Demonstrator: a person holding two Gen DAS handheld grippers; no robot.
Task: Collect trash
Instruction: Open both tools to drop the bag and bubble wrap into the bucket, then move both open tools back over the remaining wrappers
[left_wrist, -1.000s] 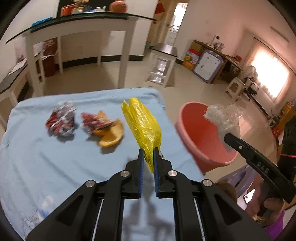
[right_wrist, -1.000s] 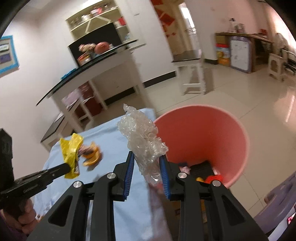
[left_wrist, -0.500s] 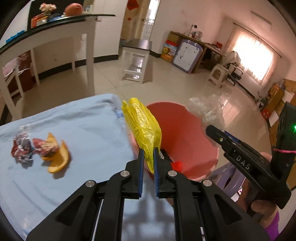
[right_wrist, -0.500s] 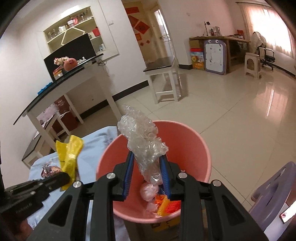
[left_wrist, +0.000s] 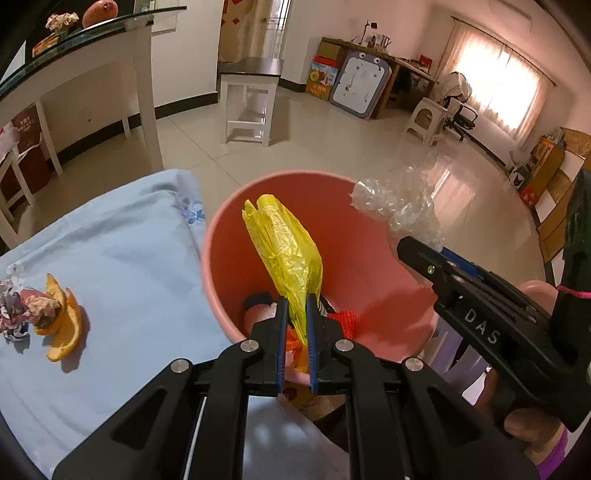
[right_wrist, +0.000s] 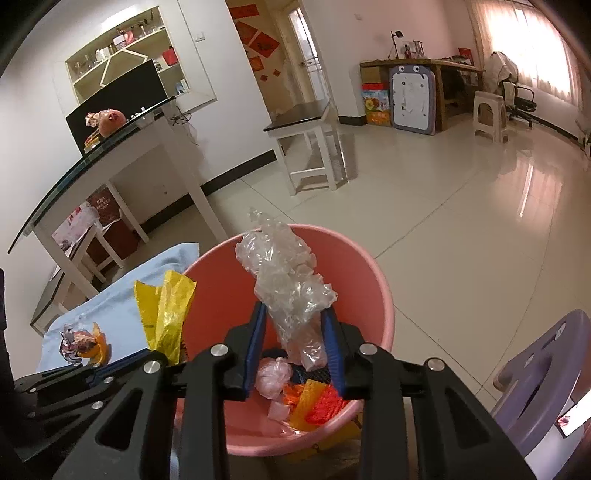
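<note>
Over the pink bin (left_wrist: 229, 236), my left gripper (left_wrist: 296, 302) pinches a yellow bag (left_wrist: 288, 251) while my right gripper (right_wrist: 293, 314) clamps crumpled clear plastic (right_wrist: 284, 273).

Bucket (left_wrist: 221, 236) stands right of the table (left_wrist: 122, 258).

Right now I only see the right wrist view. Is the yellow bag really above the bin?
Observer: Yes. The left wrist view shows the yellow bag above the pink bin's opening.
Operator: Is the left gripper holding it?
Observer: The left gripper is shut on the bag's lower end.
Operator: What is on the cloth?
Observer: Two orange peel pieces touching a crumpled wrapper on the blue cloth.
</note>
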